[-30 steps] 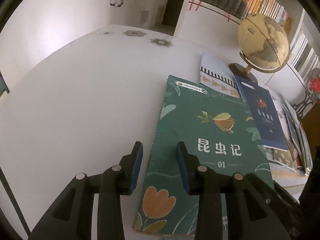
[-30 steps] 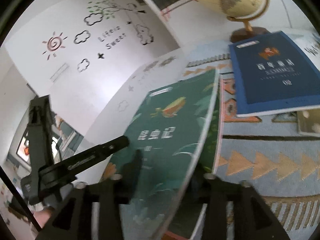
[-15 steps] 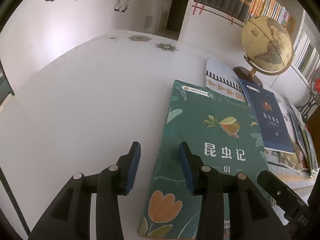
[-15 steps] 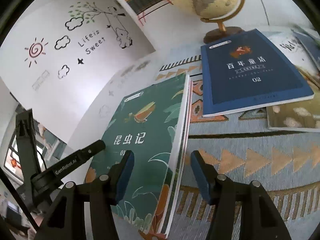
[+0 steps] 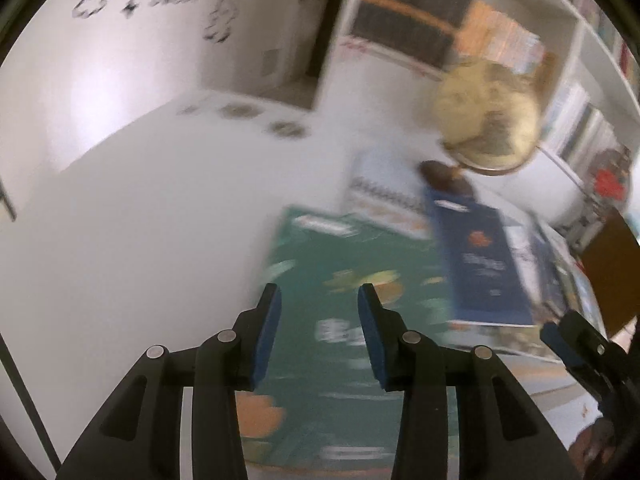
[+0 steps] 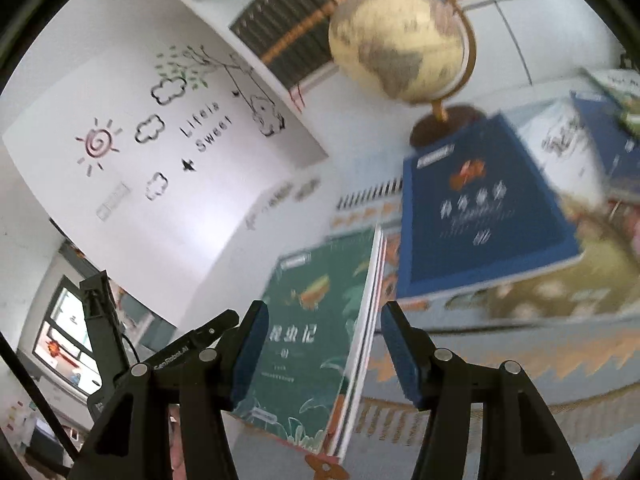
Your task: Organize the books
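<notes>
White table point(image 5: 160, 232): broad bare surface left of the green book point(image 5: 344, 320), unobstructed up to the wall. Right side crowded: blue book point(image 5: 480, 264) lies just beside the green one, overlapping further books point(image 6: 568, 148) beyond it, all on a patterned mat point(image 6: 460, 344). Globe point(image 6: 400, 40) stands upright behind the blue book, its base point(image 6: 444, 124) at the book's far edge, blocking approach from the rear. Narrow strip of mat shows between green and blue covers. Bookshelves point(image 5: 576, 80) close off the far right
</notes>
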The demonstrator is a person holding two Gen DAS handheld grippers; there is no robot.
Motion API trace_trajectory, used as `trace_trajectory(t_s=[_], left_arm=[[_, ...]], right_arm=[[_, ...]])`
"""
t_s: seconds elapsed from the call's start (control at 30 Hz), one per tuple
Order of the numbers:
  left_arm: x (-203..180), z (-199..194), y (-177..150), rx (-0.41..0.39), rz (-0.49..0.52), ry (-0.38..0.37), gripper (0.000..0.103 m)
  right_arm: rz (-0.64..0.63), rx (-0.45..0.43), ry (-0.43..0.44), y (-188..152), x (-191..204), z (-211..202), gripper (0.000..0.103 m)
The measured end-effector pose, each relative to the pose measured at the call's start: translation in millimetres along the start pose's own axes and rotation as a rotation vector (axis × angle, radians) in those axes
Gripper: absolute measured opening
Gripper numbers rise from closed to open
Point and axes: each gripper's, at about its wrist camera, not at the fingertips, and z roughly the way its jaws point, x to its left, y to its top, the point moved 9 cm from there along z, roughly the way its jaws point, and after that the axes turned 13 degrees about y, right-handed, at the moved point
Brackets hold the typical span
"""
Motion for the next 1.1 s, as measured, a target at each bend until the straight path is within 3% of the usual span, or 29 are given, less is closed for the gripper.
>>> trace_trajectory(t_s=[0.07, 0.1, 0.17, 0.27, 0.37, 0.5, 0.6, 0.73, 0.9, 1.03, 1.1], left_arm=[[-27.4, -12.0, 9.5, -0.014, 0.029, -0.021, 0.045], [-45.5, -17.9, 13.9, -0.021, 0.043, -0.035, 0.057], [-81.8, -26.6, 18.7, -0.036, 0.082, -0.051, 0.069], [-139.6, -36.3, 17.4, -0.052, 0.173, -0.074, 0.069], [-190.6, -28.3, 9.9, -0.001, 0.226, -0.119, 0.07], [-241.3, 3.5, -4.4, 0.109, 0.229, -0.156, 0.07], [-271.2, 20.2, -20.5, 0.131, 0.27, -0.155, 0.07], [-268.1, 37.7, -23.0, 0.125, 0.262, -0.118, 0.07], [-212.7, 69.5, -16.6, 0.159, 0.164, -0.005, 0.07], [-192.9, 91.1, -25.2, 0.225, 0.118, -0.005, 0.069], [-189.7, 90.3, -22.9, 0.196, 0.128, 0.032, 0.07]], right_arm=[[-0.005, -0.018, -0.008, 17.5, -10.1, -23.4, 0.057], [-0.01, -0.032, -0.019, 25.1, -16.0, -35.2, 0.057], [-0.011, -0.064, -0.058, 42.0, -34.1, -62.7, 0.06], [0.009, -0.094, -0.116, 67.5, -71.2, -103.9, 0.064], [0.04, -0.115, -0.171, 85.5, -107.5, -135.3, 0.068], [0.018, -0.046, -0.221, 93.4, -144.6, -148.5, 0.068], [0.08, -0.044, -0.235, 87.9, -173.6, -152.4, 0.068], [0.132, -0.059, -0.184, 78.1, -188.2, -147.3, 0.068], [0.11, 0.004, -0.076, 65.3, -170.8, -102.5, 0.068], [0.003, 0.094, -0.102, 51.3, -157.3, -68.7, 0.068], [-0.072, 0.139, -0.124, 46.4, -149.6, -57.5, 0.068]])
